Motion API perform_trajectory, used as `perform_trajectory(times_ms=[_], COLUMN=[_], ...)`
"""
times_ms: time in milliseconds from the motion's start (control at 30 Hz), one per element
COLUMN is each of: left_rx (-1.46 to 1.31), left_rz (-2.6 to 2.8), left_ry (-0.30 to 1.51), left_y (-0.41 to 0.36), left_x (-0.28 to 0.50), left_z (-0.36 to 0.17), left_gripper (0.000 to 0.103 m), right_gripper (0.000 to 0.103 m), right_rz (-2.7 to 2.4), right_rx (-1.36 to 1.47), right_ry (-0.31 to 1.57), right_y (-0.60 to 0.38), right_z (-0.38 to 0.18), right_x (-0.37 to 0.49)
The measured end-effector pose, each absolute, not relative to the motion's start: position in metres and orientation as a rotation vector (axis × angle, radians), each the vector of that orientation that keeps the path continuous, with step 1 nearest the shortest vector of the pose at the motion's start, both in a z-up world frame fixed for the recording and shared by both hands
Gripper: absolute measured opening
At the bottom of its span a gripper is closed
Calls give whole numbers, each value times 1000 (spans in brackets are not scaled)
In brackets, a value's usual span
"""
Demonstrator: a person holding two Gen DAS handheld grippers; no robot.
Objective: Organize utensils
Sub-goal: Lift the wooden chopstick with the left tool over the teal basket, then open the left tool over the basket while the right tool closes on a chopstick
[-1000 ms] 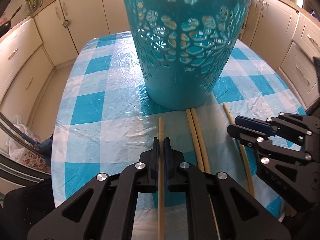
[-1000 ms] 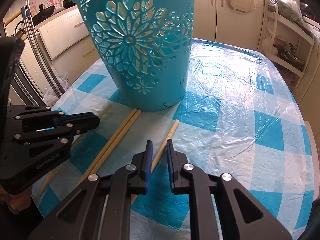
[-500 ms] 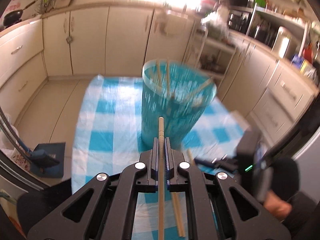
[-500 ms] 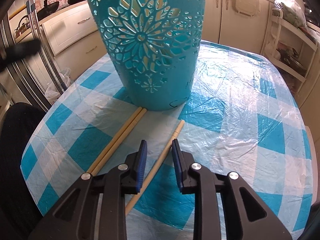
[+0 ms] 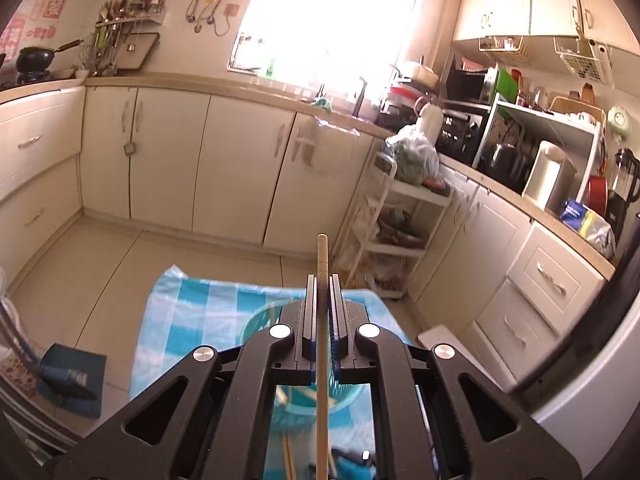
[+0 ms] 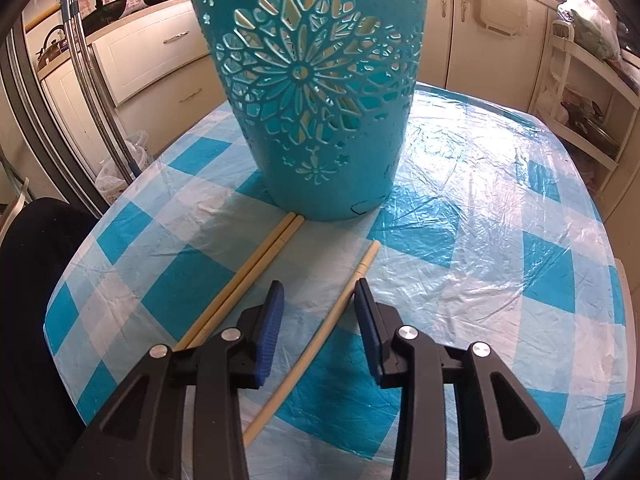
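Left gripper (image 5: 322, 308): fingers closed tight on a single chopstick (image 5: 322, 264), pale bamboo, round in section, running straight along the finger axis with its blunt tip projecting ahead of the fingertips; its rear length passes back under the gripper body and out of frame. Below and just ahead of this gripper sits the teal basket (image 5: 256, 322), seen from above; only an arc of its rim and some interior show, the rest masked by the gripper body. Sticks already inside it are partly visible, count not legible. Right gripper (image 6: 319, 300): fingers spread wide, blue pads exposed, holding nothing, low over the checked tablecloth (image 6: 500, 240). A loose chopstick (image 6: 320, 332) lies on the cloth between its fingers, closer to the right-hand one, not touched by either; tip pointing ahead toward the basket, rear end hidden beneath the gripper. A chopstick pair (image 6: 248, 276), side by side and touching, lies ahead-left of this gripper, far ends meeting the basket base; near ends hidden behind the left finger. Basket wall is perforated with flower cut-outs; its top is cropped.
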State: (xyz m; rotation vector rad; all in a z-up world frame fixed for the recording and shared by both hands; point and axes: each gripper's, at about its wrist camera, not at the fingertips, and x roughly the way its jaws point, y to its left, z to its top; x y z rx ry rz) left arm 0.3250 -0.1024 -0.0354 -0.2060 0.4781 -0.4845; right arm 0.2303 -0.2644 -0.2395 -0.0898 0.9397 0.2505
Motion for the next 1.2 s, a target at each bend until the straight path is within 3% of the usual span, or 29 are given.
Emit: perform_trajectory(times_ms=[400,967,1033,1100,1200], left_rx=[-228,-60,-53,-60,-95], left_rz=[-388,-418,-408,-388,-325], left_ry=[412,541,553,555,527], left_y=[-140,-150,-141,-130,-97], left_x=[403,393,386,378,360], left_z=[-48,-104,-107,-107,-110], left_gripper=[5,6,10,31,48], right_gripper=[39,41,41,41,41], right_rz=[268,270,268,263,255], right_rx=[-53,-54,-56,-57,-50], right_ry=[940,941,941,941,941], right_y=[-269,-269,-269,-269,-269], right_z=[-240,-239,-240,-240,-240], right_x=[232,233,232,232,231])
